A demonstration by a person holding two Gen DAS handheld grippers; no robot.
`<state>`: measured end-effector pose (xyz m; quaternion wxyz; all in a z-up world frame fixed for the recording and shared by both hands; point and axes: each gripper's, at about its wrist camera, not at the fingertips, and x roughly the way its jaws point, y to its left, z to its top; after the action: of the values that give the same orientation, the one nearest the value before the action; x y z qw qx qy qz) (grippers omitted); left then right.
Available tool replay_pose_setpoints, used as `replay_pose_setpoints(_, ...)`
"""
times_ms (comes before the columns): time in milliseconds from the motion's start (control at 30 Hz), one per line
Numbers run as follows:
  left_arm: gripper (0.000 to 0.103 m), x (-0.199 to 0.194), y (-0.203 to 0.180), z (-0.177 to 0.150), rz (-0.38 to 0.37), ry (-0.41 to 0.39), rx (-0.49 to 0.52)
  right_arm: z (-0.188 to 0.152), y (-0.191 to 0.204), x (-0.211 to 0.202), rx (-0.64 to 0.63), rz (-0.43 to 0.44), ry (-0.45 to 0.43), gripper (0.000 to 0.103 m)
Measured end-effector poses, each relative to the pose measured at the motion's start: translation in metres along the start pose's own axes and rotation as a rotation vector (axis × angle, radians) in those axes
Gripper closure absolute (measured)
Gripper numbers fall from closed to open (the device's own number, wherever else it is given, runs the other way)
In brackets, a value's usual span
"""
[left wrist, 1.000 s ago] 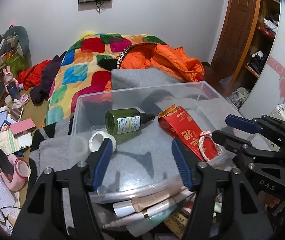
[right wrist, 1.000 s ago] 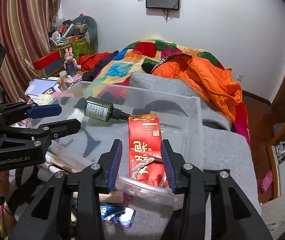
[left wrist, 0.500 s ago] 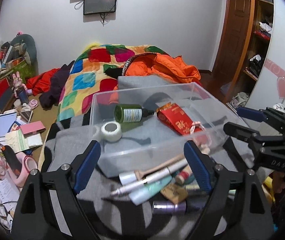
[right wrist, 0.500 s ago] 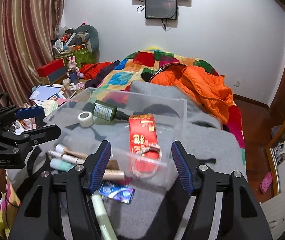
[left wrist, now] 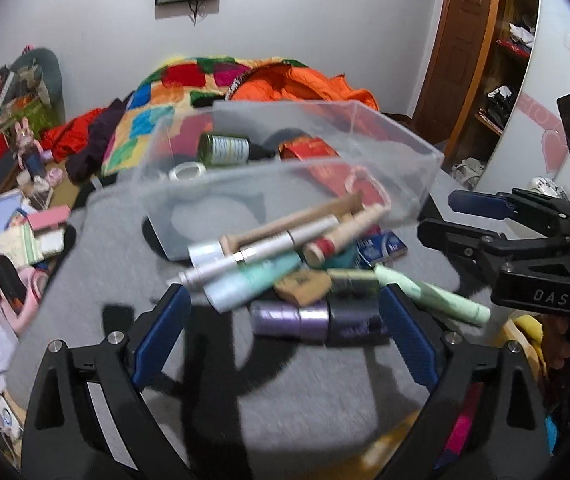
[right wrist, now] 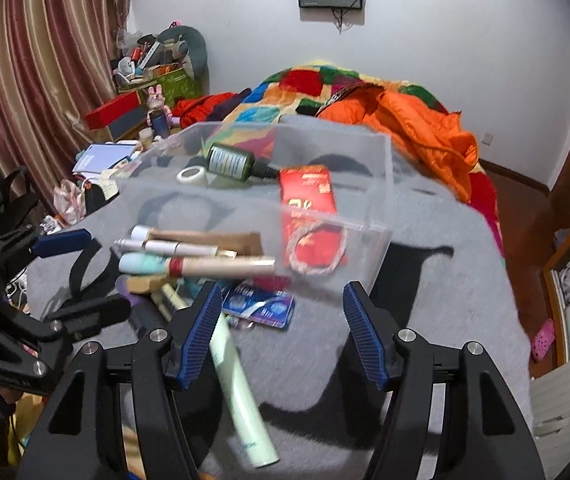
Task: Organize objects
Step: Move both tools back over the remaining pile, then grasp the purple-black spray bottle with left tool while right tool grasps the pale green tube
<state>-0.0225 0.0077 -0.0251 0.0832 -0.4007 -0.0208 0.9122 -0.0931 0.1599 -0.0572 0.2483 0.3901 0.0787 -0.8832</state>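
A clear plastic box stands on a grey blanket. It holds a green bottle, a tape roll, a red packet and a cord loop. A heap of cosmetic tubes lies against its near wall, along with a purple bottle, a blue packet and a pale green tube. My left gripper hovers over the purple bottle, its jaws opening and gripping nothing. My right gripper stands open above the blanket near the blue packet.
Behind the box lie a patchwork quilt and an orange jacket. Books, boxes and toys crowd the left side. A wooden door and shelves stand at the right. Bare grey blanket spreads right of the box.
Both grippers have drawn back from the box and widened their jaws. The heap of tubes in front of the box has come fully into view.
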Motion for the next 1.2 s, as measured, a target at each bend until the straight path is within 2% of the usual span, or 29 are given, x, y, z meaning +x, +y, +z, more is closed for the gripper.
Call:
replay_pose_setpoints(267,0.006,0.006,-0.008,-0.014,-0.038,0.031,0.011,-0.024,-0.002,0.009,0.02,0.029,0.07,0.044)
replay_pose_setpoints(567,0.006,0.029,-0.015,-0.015,-0.077,0.096,0.019,-0.039,-0.001,0.004,-0.002,0.054,0.078,0.044)
replay_pose_setpoints(700,0.006,0.032,-0.014,-0.014,-0.058,0.085,0.011,-0.043,0.005,0.005,-0.021,0.068,0.078,0.055)
replay_pose_setpoints(800,0.006,0.03,-0.012,-0.015,-0.076,0.058,-0.006,-0.043,0.008,0.009,-0.019,0.063,0.082,0.063)
replay_pose_setpoints(833,0.01,0.03,-0.011,-0.015,-0.085,0.054,-0.012,-0.044,0.009,0.01,-0.016,0.066,0.083,0.065)
replay_pose_setpoints(900,0.013,0.029,-0.011,-0.017,-0.086,0.047,-0.013,-0.043,0.01,0.012,-0.007,0.077,0.084,0.076)
replay_pose_setpoints(1100,0.013,0.023,-0.016,-0.021,-0.062,0.026,0.004,-0.044,0.01,0.009,0.006,0.099,0.084,0.088)
replay_pose_setpoints(1200,0.013,0.019,-0.016,-0.022,-0.063,0.025,-0.002,-0.045,0.01,0.006,0.013,0.104,0.082,0.089)
